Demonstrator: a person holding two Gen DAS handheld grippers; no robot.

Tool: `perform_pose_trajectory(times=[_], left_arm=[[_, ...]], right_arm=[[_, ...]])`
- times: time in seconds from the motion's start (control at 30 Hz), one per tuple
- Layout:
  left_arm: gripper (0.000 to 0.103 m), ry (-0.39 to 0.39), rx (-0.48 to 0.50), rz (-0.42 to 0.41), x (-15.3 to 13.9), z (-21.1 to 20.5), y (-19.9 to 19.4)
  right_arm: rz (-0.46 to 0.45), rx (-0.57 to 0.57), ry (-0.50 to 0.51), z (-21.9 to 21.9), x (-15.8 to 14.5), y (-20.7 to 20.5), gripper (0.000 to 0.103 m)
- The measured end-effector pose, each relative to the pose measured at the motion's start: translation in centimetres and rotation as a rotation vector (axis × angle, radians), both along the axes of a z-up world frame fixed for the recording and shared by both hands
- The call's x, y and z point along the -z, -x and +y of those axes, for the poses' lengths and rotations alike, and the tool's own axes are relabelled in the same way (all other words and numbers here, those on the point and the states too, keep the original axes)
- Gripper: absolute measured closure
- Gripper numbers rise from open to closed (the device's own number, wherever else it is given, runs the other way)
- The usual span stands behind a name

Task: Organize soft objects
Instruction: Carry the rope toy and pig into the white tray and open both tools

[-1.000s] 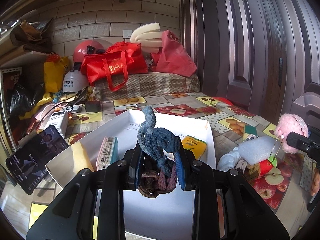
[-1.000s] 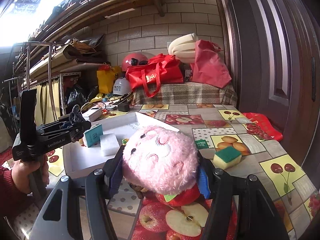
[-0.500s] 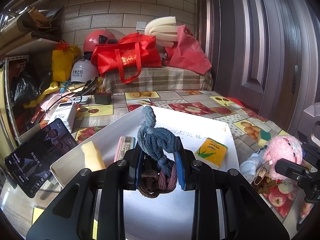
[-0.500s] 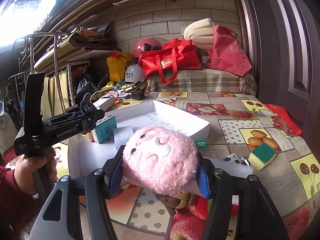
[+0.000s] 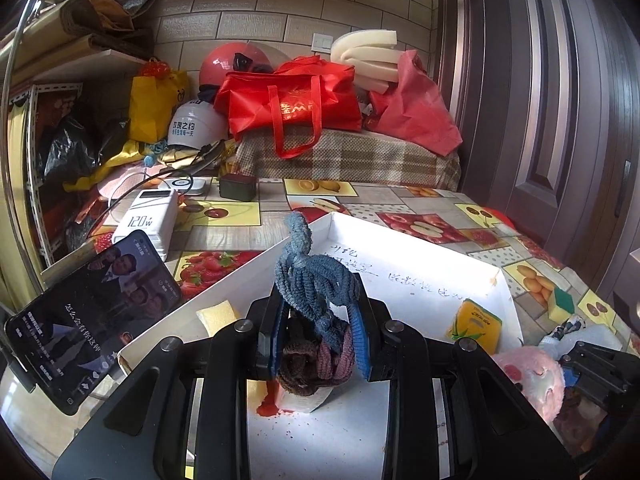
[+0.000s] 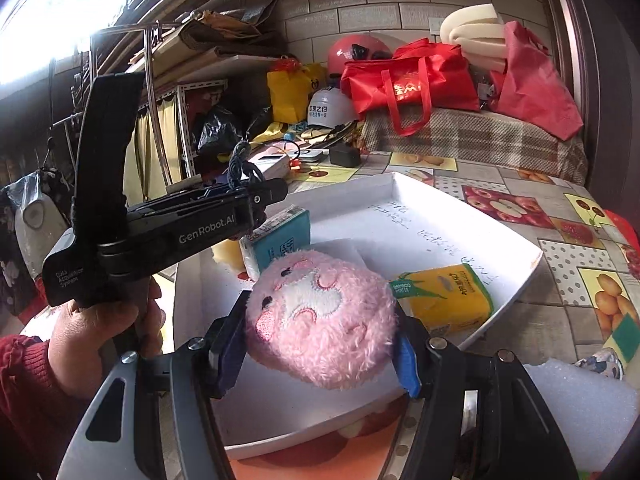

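Note:
My left gripper [image 5: 318, 340] is shut on a bundle of blue and brown hair ties [image 5: 314, 292], held above the near part of the white tray [image 5: 502, 280]. My right gripper [image 6: 322, 346] is shut on a pink plush ball [image 6: 320, 316] and holds it over the tray's [image 6: 532, 256] near edge. The plush also shows at the lower right of the left wrist view [image 5: 532, 376]. The left gripper shows in the right wrist view [image 6: 240, 184], higher up and to the left. In the tray lie a yellow tissue pack [image 6: 444, 296], a teal tissue pack [image 6: 280, 240] and a yellow sponge [image 5: 218, 314].
A phone [image 5: 88, 320] leans at the tray's left, with a white power bank [image 5: 150, 220] behind it. White foam [image 6: 576, 400], a patterned cloth [image 6: 600, 360] and a green-yellow sponge [image 5: 562, 300] lie right of the tray. Red bags [image 5: 292, 100] and helmets sit at the back.
The right gripper has carried the pink plush left from the table to over the tray's near edge. The left gripper with the hair ties has shifted a little leftward over the tray.

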State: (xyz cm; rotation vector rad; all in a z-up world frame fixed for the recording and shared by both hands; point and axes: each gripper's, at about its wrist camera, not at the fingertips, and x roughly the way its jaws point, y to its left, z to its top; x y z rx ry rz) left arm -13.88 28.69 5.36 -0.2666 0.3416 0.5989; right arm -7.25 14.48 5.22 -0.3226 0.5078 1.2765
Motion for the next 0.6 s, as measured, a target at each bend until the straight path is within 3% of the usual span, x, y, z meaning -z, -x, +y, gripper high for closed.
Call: perform_pose_trajectory(times=[0.2,0.53,0.6], left_arm=[[0.076,0.008,0.001,-0.009,0.0,0.2,0.1],[0.075,0.017,0.0,0.005,0.1,0.3,-0.1],[0.07,0.011,-0.004,0.011,0.1,0.1,-0.3]], right_arm=[[0.08,0.018,0.145,3.1,1.7,-1.4,0.042],[0.069,0.253,0.107,3.9,0.9,-4.6,0.041],[0.055,0.253,0.08,3.4,0.6,-4.3,0.039]])
